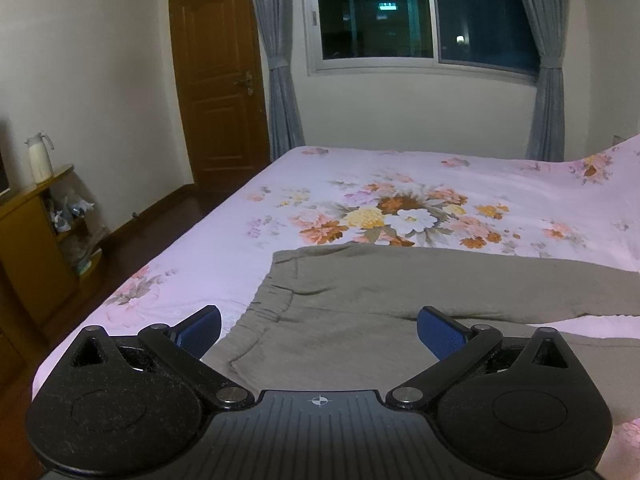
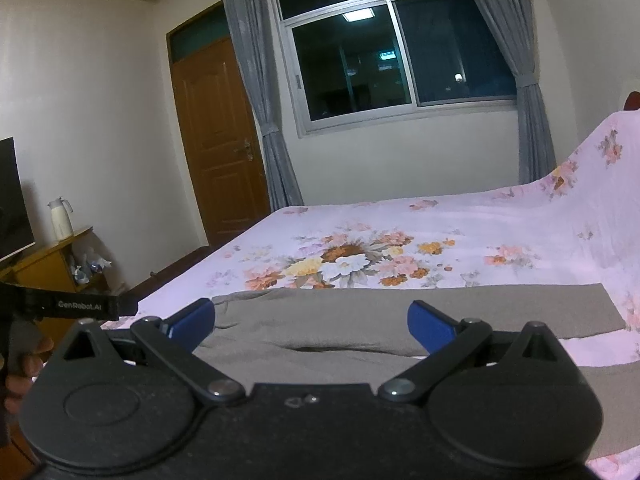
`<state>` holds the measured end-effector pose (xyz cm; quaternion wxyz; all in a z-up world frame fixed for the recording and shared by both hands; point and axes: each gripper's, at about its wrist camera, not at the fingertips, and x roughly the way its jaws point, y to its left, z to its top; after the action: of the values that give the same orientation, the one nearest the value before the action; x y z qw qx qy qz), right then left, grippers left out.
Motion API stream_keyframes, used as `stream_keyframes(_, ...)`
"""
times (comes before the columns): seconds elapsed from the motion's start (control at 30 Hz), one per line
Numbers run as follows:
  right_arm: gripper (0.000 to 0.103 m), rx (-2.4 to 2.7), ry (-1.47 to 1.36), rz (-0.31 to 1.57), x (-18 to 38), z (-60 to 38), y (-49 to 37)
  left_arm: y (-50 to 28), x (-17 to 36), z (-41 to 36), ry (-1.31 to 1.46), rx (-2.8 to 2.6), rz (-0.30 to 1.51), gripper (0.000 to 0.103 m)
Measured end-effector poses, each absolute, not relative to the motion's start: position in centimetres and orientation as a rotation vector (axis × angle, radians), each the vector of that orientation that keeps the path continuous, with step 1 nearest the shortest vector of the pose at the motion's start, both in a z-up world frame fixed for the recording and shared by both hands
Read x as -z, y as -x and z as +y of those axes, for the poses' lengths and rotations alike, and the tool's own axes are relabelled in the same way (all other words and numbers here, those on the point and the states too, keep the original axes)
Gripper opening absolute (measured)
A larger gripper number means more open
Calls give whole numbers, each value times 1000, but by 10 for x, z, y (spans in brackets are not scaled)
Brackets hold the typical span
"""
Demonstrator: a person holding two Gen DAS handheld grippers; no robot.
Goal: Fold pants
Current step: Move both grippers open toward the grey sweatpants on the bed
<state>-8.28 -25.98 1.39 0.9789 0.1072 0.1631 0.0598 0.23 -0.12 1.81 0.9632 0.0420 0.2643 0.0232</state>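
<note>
Grey-brown pants lie spread flat on the floral bed sheet, waistband at the left and legs running to the right. My left gripper hovers open just above the waistband end, its blue pads wide apart with nothing between them. In the right wrist view the same pants stretch across the bed, the two legs parted by a dark crease. My right gripper is open over the middle of the pants, holding nothing. The left gripper's body shows at the left edge with a hand below it.
The bed sheet rises at the right over a headboard. A wooden cabinet with a white jug stands at the left past the bed's edge. A brown door, a dark window and grey curtains are behind.
</note>
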Motion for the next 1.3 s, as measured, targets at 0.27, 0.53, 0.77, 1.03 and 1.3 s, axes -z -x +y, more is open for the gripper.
stream_keyframes(0.27, 103, -133, -206, 325, -13, -254, 79, -6, -19, 3, -81, -51, 539, 103)
stream_keyframes(0.53, 103, -140, -211, 332, -10, -251, 75, -8, -18, 6, -80, -61, 546, 103)
stream_keyframes(0.77, 103, -149, -214, 340, -7, -255, 72, -10, -17, 8, -73, -60, 557, 103)
stream_keyframes(1.03, 103, -152, -214, 345, -4, -252, 68, -9, -15, 6, -71, -52, 562, 103)
stream_keyframes(1.3, 103, -156, -218, 351, 0, -251, 66, -12, -14, 6, -57, -45, 578, 103)
